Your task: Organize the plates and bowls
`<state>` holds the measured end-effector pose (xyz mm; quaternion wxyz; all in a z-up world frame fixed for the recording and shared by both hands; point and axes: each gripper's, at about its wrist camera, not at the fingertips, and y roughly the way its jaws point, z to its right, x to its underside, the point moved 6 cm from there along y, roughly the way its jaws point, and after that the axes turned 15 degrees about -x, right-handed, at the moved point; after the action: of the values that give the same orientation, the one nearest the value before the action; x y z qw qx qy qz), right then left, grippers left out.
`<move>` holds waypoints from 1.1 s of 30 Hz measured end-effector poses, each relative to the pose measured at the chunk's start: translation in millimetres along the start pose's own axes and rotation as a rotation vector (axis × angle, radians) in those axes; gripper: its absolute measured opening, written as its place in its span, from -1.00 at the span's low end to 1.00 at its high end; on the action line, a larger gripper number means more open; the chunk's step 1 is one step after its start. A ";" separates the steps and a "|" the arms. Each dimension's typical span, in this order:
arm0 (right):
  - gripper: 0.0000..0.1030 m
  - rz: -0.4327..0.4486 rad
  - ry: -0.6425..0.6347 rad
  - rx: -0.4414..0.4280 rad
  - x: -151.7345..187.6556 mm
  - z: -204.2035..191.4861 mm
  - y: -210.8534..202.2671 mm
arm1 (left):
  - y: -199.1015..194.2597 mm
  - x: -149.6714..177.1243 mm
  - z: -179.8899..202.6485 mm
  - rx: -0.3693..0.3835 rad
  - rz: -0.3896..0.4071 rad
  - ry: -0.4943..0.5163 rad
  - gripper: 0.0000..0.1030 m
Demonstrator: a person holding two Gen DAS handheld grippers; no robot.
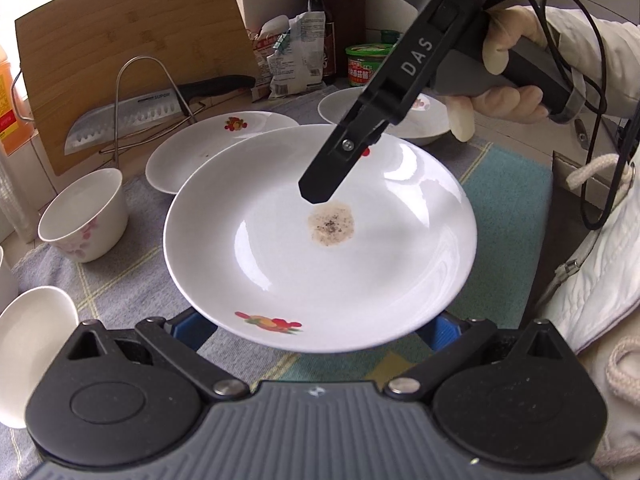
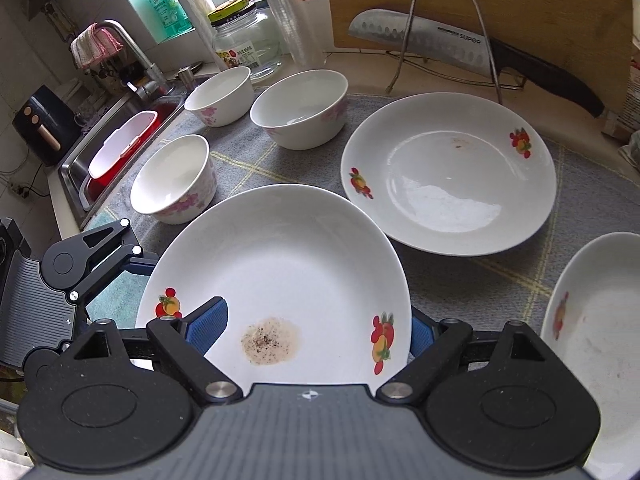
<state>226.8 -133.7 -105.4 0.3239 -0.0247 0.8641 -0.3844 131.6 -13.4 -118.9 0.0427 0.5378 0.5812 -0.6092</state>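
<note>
Right gripper straddles the stained plate over the worktop, one pad inside, one beneath, seemingly clamped. Left gripper sits under the rim, its grip unclear. Keep it level toward the second plate.

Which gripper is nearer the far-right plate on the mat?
Right. The right gripper sits just beside that far-right plate; the left gripper is across the stained plate from it.
</note>
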 end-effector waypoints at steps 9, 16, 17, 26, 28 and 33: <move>0.81 0.061 0.045 0.052 12.8 33.8 -48.2 | 21.2 -41.6 32.1 0.054 0.038 0.055 0.98; 0.81 0.109 0.081 0.098 24.1 60.9 -84.0 | 40.5 -71.8 55.6 0.094 0.063 0.096 0.98; 0.81 0.115 0.085 0.104 25.5 64.9 -88.7 | 44.5 -77.0 59.7 0.101 0.067 0.101 0.98; 0.81 0.161 0.115 0.144 34.9 99.0 -125.0 | 71.2 -109.5 86.8 0.142 0.080 0.125 0.98; 0.81 0.172 0.121 0.152 36.2 106.5 -130.8 | 77.6 -115.0 92.2 0.145 0.079 0.128 0.98; 0.81 0.184 0.133 0.162 39.9 124.5 -141.5 | 88.8 -124.5 103.0 0.155 0.074 0.126 0.98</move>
<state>238.1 -325.6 -92.4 0.3008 0.1064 0.8484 -0.4225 181.4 -191.0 -116.2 -0.0132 0.5978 0.5137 -0.6153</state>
